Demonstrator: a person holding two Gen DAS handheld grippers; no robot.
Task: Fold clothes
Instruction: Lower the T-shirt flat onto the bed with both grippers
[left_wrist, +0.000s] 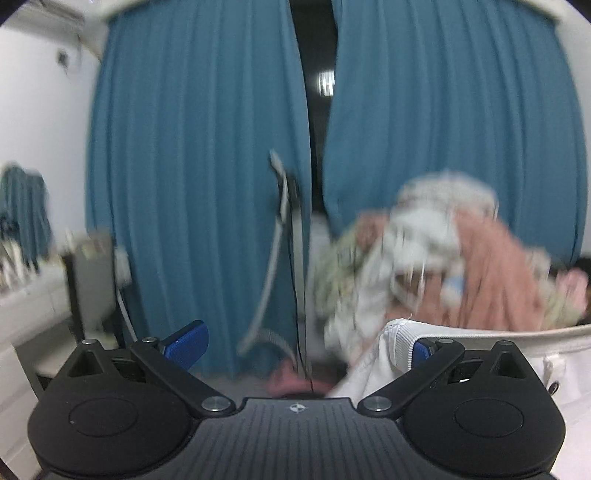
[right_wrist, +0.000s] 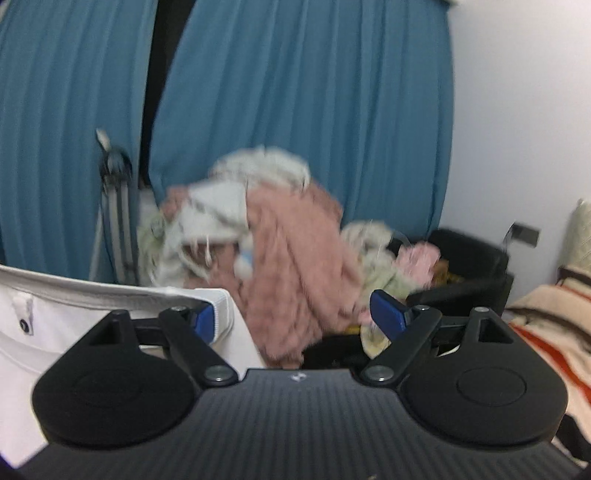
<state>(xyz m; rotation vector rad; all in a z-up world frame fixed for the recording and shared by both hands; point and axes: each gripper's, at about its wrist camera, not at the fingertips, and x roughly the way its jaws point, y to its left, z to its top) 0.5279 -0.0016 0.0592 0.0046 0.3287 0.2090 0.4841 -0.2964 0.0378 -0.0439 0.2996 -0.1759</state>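
Note:
A white garment with a ribbed band (left_wrist: 400, 338) is stretched taut between my two grippers. In the left wrist view the left gripper (left_wrist: 304, 345) stands open, and the band is hooked over its right blue finger (left_wrist: 423, 350); its left finger (left_wrist: 186, 341) is bare. In the right wrist view the same white garment (right_wrist: 74, 295) hangs from the left blue finger (right_wrist: 205, 319) of the open right gripper (right_wrist: 295, 316). A small label (right_wrist: 24, 325) shows inside the cloth. Nothing is pinched between either pair of fingers.
A blurred pile of pink, white and pale green clothes (right_wrist: 288, 251) is heaped ahead, partly on a black chair (right_wrist: 469, 266). Blue curtains (left_wrist: 203, 147) hang behind it, with a grey folded stand (right_wrist: 114, 192) leaning against them. A striped blanket (right_wrist: 546, 325) lies at the right.

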